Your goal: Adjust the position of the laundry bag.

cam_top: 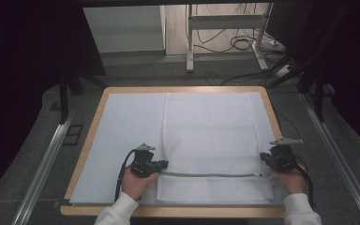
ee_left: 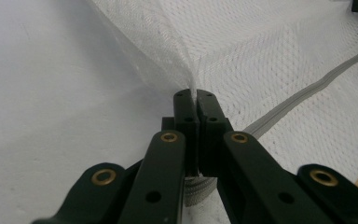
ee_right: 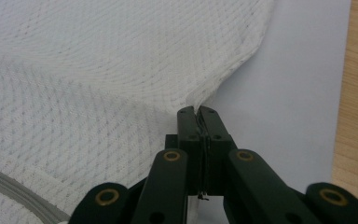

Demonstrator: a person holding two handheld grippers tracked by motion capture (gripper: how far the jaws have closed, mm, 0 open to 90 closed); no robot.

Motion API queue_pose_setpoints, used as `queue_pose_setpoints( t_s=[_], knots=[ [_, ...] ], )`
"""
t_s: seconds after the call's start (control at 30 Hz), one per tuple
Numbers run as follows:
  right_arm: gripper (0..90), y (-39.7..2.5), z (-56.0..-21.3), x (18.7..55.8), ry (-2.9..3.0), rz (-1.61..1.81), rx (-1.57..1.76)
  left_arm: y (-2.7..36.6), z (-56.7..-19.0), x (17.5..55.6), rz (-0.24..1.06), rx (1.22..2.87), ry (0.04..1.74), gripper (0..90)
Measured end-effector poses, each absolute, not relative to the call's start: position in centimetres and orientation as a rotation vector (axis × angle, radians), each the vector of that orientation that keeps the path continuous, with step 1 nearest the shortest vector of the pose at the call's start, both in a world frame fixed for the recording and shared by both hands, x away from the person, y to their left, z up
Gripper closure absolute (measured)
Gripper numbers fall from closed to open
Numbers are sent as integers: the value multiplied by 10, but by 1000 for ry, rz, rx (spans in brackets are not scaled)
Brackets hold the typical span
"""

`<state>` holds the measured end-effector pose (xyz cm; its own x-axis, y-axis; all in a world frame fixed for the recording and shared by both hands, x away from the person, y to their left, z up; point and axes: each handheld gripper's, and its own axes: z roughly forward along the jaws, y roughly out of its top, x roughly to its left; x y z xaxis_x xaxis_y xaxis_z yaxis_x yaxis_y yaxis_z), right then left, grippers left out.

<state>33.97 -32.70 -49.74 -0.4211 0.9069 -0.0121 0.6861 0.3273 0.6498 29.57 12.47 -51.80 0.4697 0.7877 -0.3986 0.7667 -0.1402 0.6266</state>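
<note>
Both forearms enter from the bottom edge of the high view, sleeves white, each hand wrapped around the back of its tool. The left hand (cam_top: 135, 180) sits at lower centre-left, holding the left hand-held gripper (cam_top: 163, 164) pointed toward the right of the frame. The right hand (cam_top: 290, 179) sits at lower right, its right hand-held gripper (cam_top: 262, 156) pointed toward the left, so the two tools face each other across the cloth.

Between them lies a white mesh bag (cam_top: 211, 136), spread flat over the middle of the pale sheet (cam_top: 122, 126) that covers the wooden worktop (cam_top: 90, 140). Its grey zipper (cam_top: 211, 175) runs across the lower part of the frame, from one tool toward the other.

In the left gripper view the jaws are clenched together on a pinch of mesh at the bag's edge (ee_left: 193, 81), the fabric lifting into a small peak above the tips, with the zipper running off to the right. In the right gripper view the jaws are likewise pressed closed on the bag's edge (ee_right: 200, 100), the mesh rising from the sheet there, and bare wood shows at the far right.
</note>
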Motion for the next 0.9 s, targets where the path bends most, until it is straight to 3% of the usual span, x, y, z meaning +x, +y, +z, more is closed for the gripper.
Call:
queue_pose_setpoints(
  t_s=[0.9],
  knots=[
    [872, -306, -497, 343, 2226, 848, 1390, 150, -515, 297, 45, 1885, 1324, 893]
  ],
)
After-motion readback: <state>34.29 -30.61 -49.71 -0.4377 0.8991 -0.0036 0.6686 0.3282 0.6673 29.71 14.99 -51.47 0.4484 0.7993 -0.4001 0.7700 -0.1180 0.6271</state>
